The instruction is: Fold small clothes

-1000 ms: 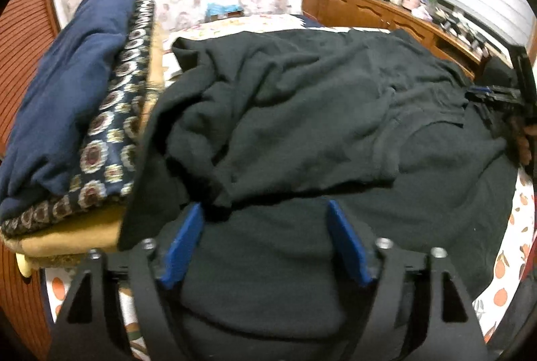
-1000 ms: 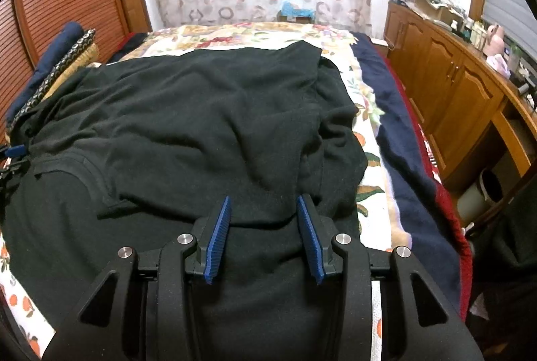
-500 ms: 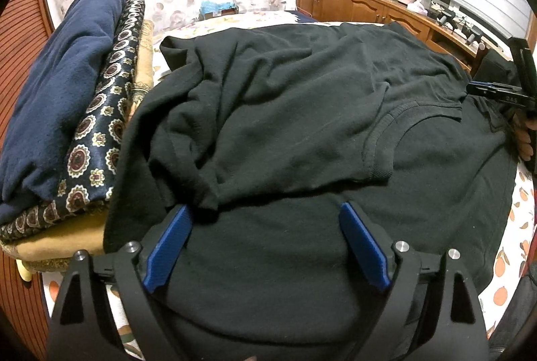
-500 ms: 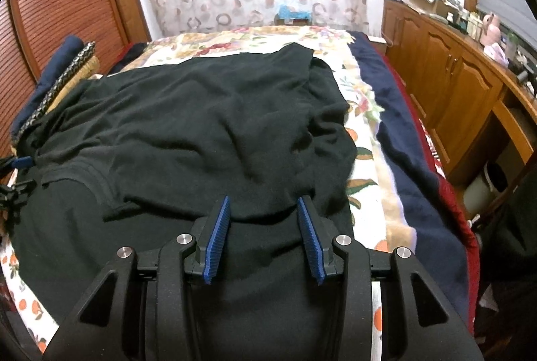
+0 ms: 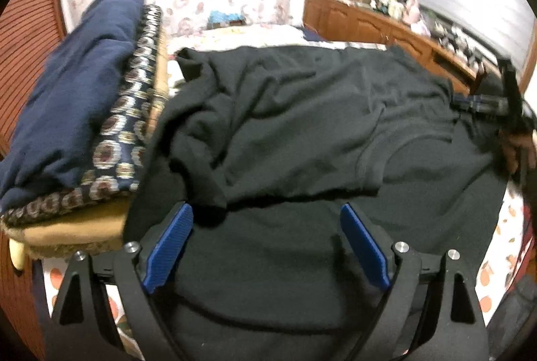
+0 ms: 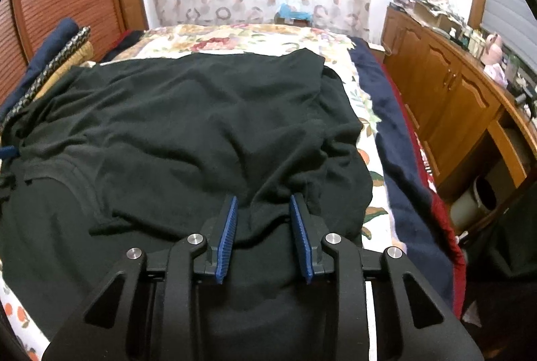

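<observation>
1. The crumpled black knit garment (image 6: 188, 139) lies spread across the bed with the floral cover (image 6: 235, 40), long axis running from one pair of tongs to the other.
2. Your right tongs (image 6: 263, 235) have just been closing; a fabric ridge sits between the pads, not yet pinched.
3. Your left tongs (image 5: 266, 247) gape wide over the garment's folded edge, holding nothing.
4. Left of the garment, a stack of folded clothes (image 5: 77, 112) crowds its edge.
</observation>
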Tool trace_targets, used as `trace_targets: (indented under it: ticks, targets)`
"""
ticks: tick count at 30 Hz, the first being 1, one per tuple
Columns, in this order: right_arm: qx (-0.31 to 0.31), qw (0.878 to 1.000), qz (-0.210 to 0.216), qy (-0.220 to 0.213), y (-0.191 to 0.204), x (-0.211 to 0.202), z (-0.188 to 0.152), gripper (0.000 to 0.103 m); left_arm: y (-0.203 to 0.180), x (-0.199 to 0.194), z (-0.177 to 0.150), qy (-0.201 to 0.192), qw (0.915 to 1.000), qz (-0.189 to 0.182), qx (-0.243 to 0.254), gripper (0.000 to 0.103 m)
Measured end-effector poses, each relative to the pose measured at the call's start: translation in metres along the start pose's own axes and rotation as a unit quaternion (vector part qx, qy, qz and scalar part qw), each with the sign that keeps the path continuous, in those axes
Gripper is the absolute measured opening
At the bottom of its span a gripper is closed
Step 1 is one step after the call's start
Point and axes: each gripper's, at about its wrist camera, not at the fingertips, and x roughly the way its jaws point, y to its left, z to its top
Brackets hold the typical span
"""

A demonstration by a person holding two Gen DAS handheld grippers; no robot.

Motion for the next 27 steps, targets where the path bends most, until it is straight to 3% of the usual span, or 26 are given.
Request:
trace_targets:
  ticks: [5,8,19,22,24,27]
  targets:
    - [-0.008,1.000,-0.006,0.001,0.002,0.001,0.001,0.032,0.011,-0.017,0.002,-0.034,0.9988,0.000,-0.036,0.077]
    - [-0.007,1.000,-0.006,0.000,0.005,0.002,0.002,0.032,0.015,-0.012,0.004,-0.029,0.9985,0.007,-0.045,0.049]
    - [-0.008,1.000,-0.008,-0.001,0.004,0.003,0.002,0.032,0.015,0.015,0.017,-0.007,0.9981,0.056,-0.025,0.048]
    - [-0.011,1.000,-0.010,-0.002,0.005,0.003,0.002,0.032,0.011,0.023,0.019,0.000,0.9964,0.084,-0.002,0.027]
    - [-0.011,1.000,-0.012,-0.002,0.005,0.003,0.002,0.031,0.013,0.024,0.021,-0.001,0.9960,0.089,0.000,0.007]
    - [-0.013,1.000,-0.013,-0.003,0.005,0.003,0.002,0.031,0.014,0.011,0.022,-0.022,0.9962,0.085,0.002,0.005]
